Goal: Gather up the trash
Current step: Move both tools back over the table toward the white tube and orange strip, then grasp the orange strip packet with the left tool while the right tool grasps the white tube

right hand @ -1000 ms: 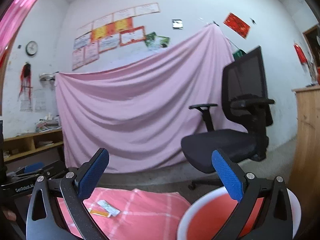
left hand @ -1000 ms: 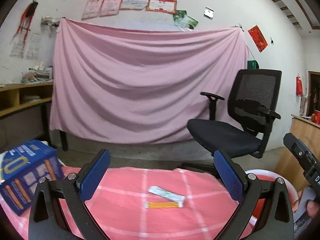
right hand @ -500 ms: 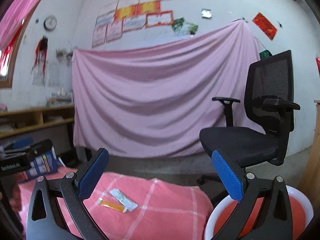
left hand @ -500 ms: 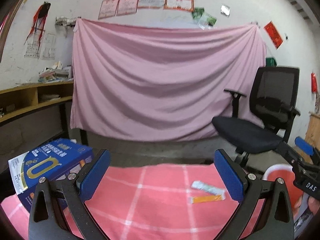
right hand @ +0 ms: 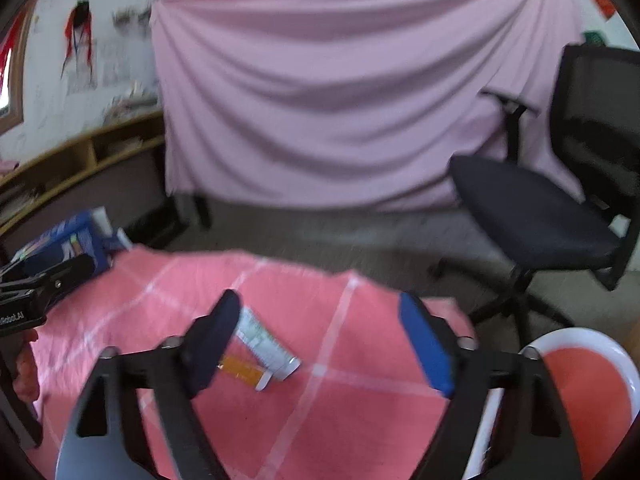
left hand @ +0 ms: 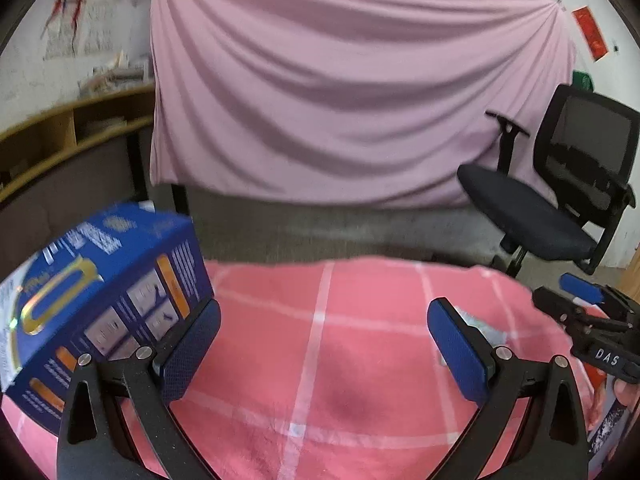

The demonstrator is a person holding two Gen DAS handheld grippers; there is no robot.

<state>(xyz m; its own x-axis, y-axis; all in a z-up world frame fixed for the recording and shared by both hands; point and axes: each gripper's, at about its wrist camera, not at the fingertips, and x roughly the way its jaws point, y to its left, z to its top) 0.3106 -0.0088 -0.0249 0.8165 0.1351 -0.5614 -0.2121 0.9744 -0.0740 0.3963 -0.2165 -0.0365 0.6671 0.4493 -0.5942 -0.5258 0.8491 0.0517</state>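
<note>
The right hand-held gripper hangs above the pink checked surface with its jaws apart; they have just been closing a little, and nothing is clamped, though two wrappers lie below and between the blue pads. The left hand-held gripper also stands apart, over bare cloth, with nothing between its pads.

A pink sheet hangs across the back wall, a black chair to its right. On the left of the surface stands a blue box with a large gold "0"; its small print is too blurred to read. Only the right view shows the red bin with a white rim, beside the surface's right edge; what it holds cannot be told.

The trash, a white wrapper and an orange wrapper touching it, shows clearly in the right view alone; the left view has only a blur behind its right pad. In the left view the other gripper's body reads "DAS"; in the right view, "Robot.AI".
</note>
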